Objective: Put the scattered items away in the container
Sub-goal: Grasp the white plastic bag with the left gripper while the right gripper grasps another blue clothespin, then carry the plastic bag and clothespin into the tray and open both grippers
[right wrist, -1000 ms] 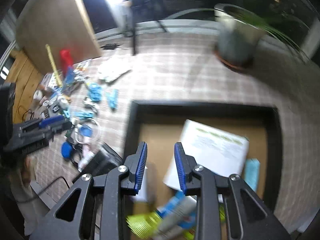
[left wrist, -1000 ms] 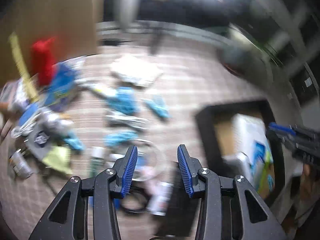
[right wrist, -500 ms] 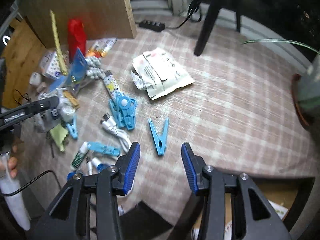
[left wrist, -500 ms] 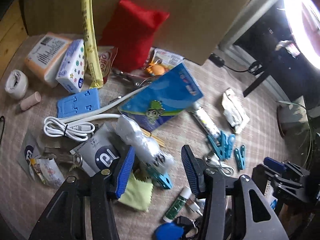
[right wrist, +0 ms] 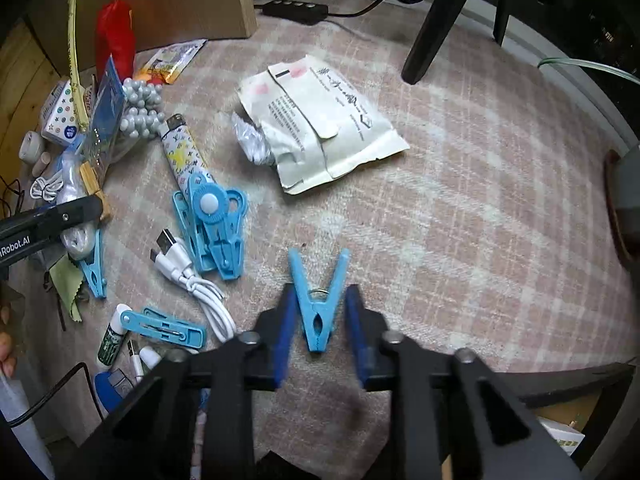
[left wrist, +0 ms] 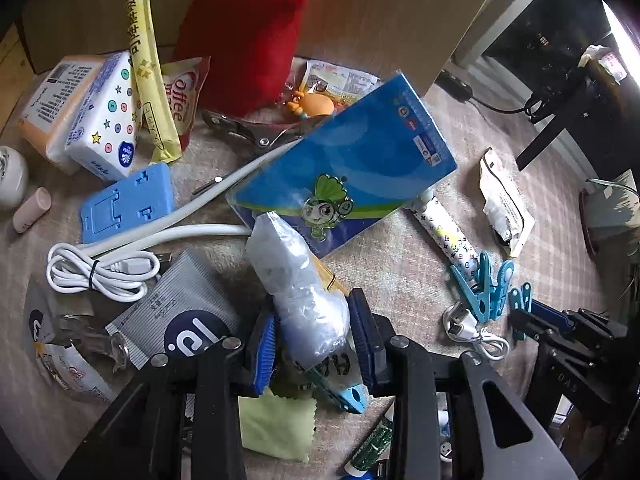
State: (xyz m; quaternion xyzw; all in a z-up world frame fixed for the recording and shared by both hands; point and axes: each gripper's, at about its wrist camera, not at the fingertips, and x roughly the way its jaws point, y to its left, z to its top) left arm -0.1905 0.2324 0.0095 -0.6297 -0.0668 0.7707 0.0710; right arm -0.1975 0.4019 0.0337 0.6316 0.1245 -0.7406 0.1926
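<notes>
- My left gripper (left wrist: 314, 340) sat low over the clutter, fingers either side of a clear plastic bag (left wrist: 298, 284); the blue pads looked to touch it, but I could not tell whether they had clamped.
- The bag ran from between the pads toward 11 o'clock, its far end lying on a blue card (left wrist: 352, 168) with a green cartoon figure.
- My right gripper (right wrist: 318, 320) was down near the checked cloth (right wrist: 460, 220), jaws apart, with a blue clothespin (right wrist: 318, 304) lying between them, untouched, its prongs pointing to 12 o'clock.
- In the right view, the left gripper's body at 9 o'clock carried lettering ending "Robot.AI".
- At 10 o'clock in the left view I read "offee" on a red and white sachet (left wrist: 188, 96), beside a tissue pack (left wrist: 106, 120) printed with stars and dots.
- A yellow strip (left wrist: 146, 52) bore characters I could not read.
- A grey packet (left wrist: 188, 316) at 8 o'clock showed a dark round logo.
- A torn paper envelope (right wrist: 320, 120) at 12 o'clock in the right view had small print, illegible.
- A dark edge of the container (right wrist: 560, 384) showed at 4 o'clock in the right view.
</notes>
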